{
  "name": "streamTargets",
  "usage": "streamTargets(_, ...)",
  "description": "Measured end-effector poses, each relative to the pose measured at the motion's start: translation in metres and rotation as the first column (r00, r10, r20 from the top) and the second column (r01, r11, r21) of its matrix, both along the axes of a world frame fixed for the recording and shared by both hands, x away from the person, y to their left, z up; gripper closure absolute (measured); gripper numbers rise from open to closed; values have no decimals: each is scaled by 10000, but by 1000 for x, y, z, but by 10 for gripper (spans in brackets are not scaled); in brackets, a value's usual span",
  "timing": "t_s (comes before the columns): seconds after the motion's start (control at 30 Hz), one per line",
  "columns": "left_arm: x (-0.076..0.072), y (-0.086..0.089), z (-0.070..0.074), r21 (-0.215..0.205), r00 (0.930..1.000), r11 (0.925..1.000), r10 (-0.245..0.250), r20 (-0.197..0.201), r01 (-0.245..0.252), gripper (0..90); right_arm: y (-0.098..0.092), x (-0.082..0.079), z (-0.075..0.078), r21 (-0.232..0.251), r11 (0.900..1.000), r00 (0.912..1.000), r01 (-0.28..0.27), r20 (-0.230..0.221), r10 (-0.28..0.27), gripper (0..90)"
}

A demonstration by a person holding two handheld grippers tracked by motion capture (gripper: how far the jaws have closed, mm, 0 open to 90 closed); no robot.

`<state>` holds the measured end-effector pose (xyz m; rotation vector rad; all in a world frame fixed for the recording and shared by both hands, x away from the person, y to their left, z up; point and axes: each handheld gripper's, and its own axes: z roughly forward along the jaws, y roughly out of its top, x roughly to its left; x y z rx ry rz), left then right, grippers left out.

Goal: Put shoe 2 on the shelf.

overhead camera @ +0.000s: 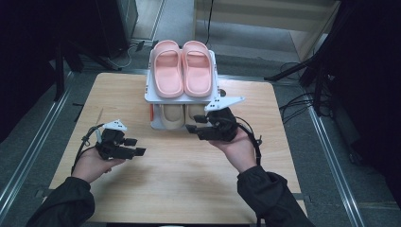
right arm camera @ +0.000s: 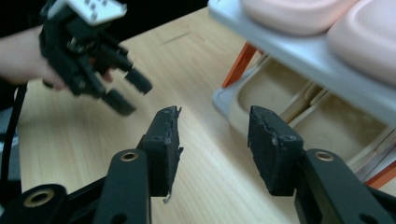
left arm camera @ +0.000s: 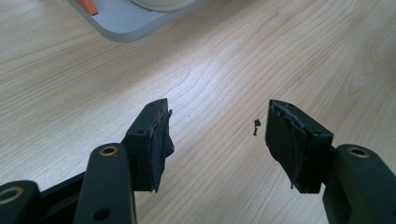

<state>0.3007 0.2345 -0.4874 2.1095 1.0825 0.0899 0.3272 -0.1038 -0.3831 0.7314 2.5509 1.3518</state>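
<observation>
Right gripper, jaws apart and empty, being aimed at beige rubber slippers on lower shelf, frame centre. Left gripper apart, idle. Risk: white two-tier plastic rack being knocked, pink slippers being toppled.

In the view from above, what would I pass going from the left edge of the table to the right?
Left gripper, held open over the bare wooden table → white two-tier shoe rack with pink slippers on top and beige slippers below → right gripper, jaws apart, just in front of the lower shelf.
</observation>
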Motion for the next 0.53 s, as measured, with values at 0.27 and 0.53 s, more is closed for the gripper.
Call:
streamTargets(0.27,0,-7,2,-269,9998,9995,-160,-121,156,355,-6,-19,-26,-45,9981,9980,-617,107,617,495)
streamTargets(0.53,-1,-14,2,-530,9997,9983,-220,50,222,272,-6,-26,-54,304,9971,9974,-697,-142,702,390)
